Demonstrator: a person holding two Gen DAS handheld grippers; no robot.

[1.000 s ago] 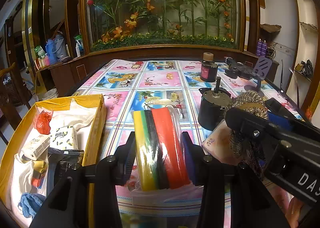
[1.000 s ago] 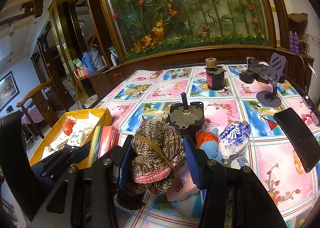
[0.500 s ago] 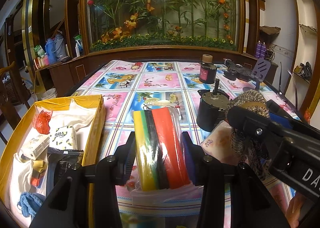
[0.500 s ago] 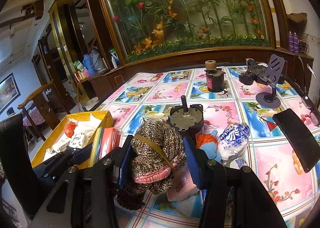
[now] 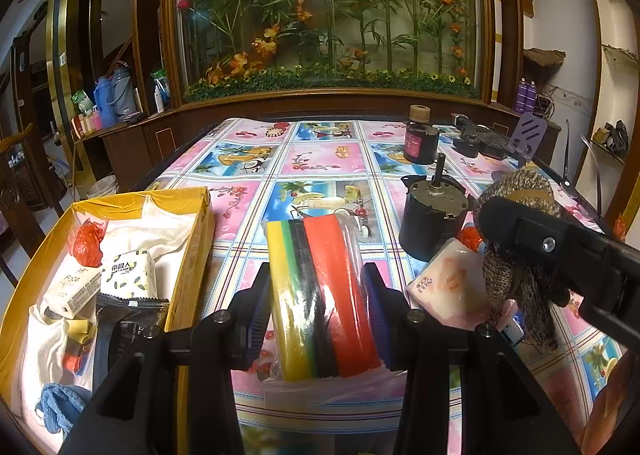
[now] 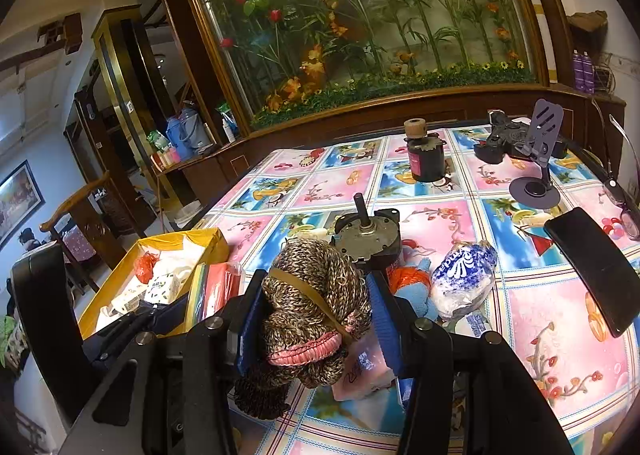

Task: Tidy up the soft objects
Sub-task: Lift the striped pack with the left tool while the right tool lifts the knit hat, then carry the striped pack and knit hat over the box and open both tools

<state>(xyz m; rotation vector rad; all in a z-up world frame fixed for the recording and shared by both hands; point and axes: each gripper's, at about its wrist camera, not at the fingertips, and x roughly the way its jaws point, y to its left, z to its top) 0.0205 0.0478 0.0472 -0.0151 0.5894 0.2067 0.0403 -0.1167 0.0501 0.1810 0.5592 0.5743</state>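
My left gripper (image 5: 318, 311) is shut on a plastic-wrapped pack of coloured sponges (image 5: 320, 295), yellow, green, black and red, held just above the tablecloth. To its left stands a yellow box (image 5: 192, 255) with tissue packs, cloth and a red mesh ball inside. My right gripper (image 6: 316, 315) is shut on a bundle of brown knitted fabric (image 6: 316, 295) tied with a band; the same knitted bundle (image 5: 516, 231) shows in the left wrist view at the right. Beneath it lie a pink tissue pack (image 5: 452, 287), an orange and blue soft item (image 6: 412, 283) and a blue-white bag (image 6: 464, 271).
A grey motor (image 5: 432, 215) stands mid-table beside the soft pile. A dark bottle (image 6: 424, 155), a purple phone stand (image 6: 536, 159), black hardware (image 6: 504, 135) and a black phone (image 6: 592, 267) sit at the back and right. The yellow box (image 6: 160, 267) reaches the table's left edge.
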